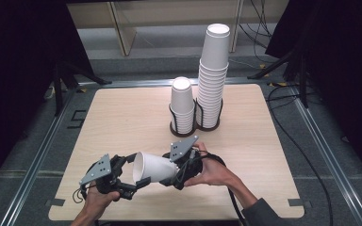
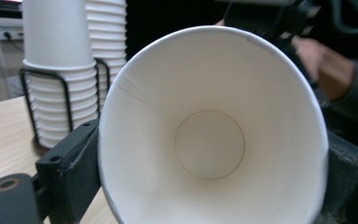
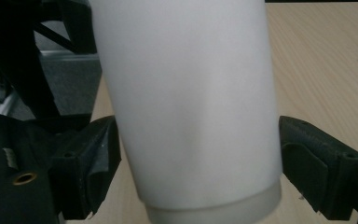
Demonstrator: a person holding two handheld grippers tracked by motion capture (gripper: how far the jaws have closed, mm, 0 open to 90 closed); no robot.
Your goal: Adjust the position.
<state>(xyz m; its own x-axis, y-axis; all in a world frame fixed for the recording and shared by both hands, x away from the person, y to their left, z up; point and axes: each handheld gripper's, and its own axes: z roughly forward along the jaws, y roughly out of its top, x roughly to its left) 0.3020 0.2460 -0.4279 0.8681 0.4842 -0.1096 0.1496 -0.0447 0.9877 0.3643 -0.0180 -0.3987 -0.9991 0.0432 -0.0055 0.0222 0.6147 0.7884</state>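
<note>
A white paper cup [image 1: 155, 167] lies on its side in the air above the near part of the wooden table [image 1: 122, 117], mouth toward the left. My left gripper [image 1: 133, 172] is shut on the cup at its rim; in the left gripper view the open mouth [image 2: 209, 140] faces the camera with a black jaw on each side. My right gripper [image 1: 179, 170] is shut on the cup's base end. In the right gripper view the cup's wall [image 3: 191, 93] runs between both jaws, with its base nearest the camera.
Two stacks of white paper cups stand in a black wire holder [image 1: 195, 123] at the table's far middle: a short stack [image 1: 182, 106] and a tall stack [image 1: 213, 75]. Black tripod legs and cables lie on the floor around the table.
</note>
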